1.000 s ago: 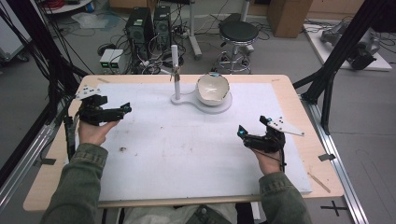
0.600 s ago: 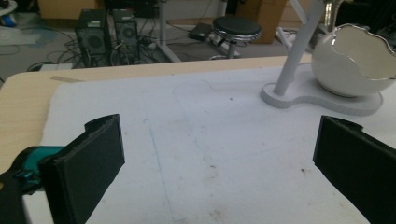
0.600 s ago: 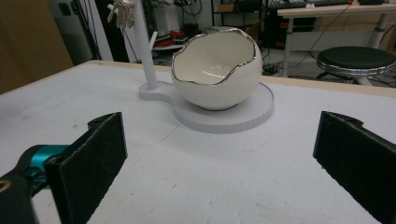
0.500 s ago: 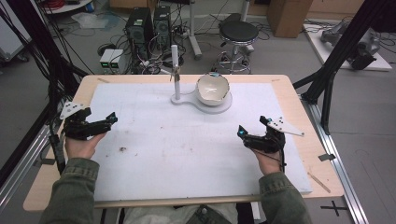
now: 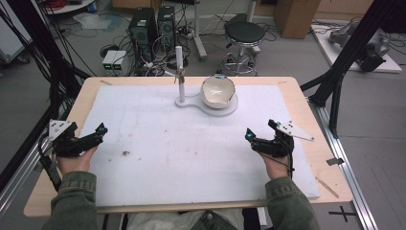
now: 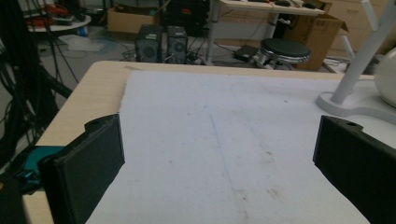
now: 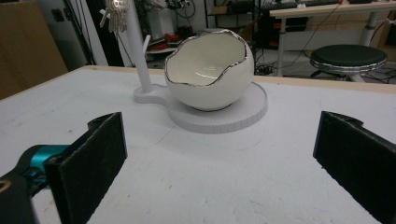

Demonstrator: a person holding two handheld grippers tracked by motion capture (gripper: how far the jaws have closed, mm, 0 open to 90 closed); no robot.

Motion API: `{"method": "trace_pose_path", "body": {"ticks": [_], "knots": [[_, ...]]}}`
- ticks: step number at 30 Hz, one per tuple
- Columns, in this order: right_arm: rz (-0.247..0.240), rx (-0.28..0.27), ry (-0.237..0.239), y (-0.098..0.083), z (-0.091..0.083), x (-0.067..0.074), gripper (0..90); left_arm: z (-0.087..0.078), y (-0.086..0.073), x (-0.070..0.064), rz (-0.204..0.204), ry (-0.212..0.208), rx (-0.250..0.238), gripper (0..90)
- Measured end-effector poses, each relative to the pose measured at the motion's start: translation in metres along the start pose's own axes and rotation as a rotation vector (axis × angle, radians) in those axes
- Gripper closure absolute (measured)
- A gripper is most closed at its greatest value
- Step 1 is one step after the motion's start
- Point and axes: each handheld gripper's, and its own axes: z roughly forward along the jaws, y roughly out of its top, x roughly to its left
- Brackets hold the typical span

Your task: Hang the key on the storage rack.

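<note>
A white egg-shaped bowl (image 5: 218,91) with a jagged silver rim sits on a white stand base (image 5: 231,109) at the far middle of the table. The stand's thin post (image 5: 179,72) has a bunch of keys (image 7: 114,14) hanging near its top. My left gripper (image 5: 91,136) is open and holds nothing, low over the mat's left edge. My right gripper (image 5: 261,130) is open and holds nothing, over the right side of the mat. In the right gripper view the bowl (image 7: 210,70) lies straight ahead between the wide jaws. In the left gripper view the post (image 6: 359,65) stands far right.
A white stained mat (image 5: 191,143) covers most of the wooden table (image 5: 330,158). Black frame poles (image 5: 344,62) rise at both sides. Beyond the far edge are a stool (image 5: 244,33), computer towers (image 5: 148,24) and cables on the floor.
My left gripper has drawn back to the left and toward the person, from over the mat to its left edge. The right gripper has not moved.
</note>
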Motion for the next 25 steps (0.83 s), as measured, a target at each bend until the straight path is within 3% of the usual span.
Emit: {"method": "trace_pose_path", "body": {"ticks": [8,16,19,25], "knots": [[0.017,-0.012,-0.011,-0.002,-0.007,-0.001,1.7,-0.011,-0.01,0.011,-0.02,0.054,-0.048,2.3],[0.121,-0.052,-0.062,-0.007,-0.018,-0.012,1.7,-0.019,-0.014,0.016,-0.031,0.093,-0.104,2.3],[0.129,-0.056,-0.079,-0.006,-0.021,-0.014,1.7,-0.021,-0.015,0.014,-0.016,0.099,-0.121,2.3],[0.093,-0.058,-0.091,-0.006,-0.018,-0.013,1.7,-0.02,-0.015,0.014,-0.009,0.098,-0.122,2.3]]}}
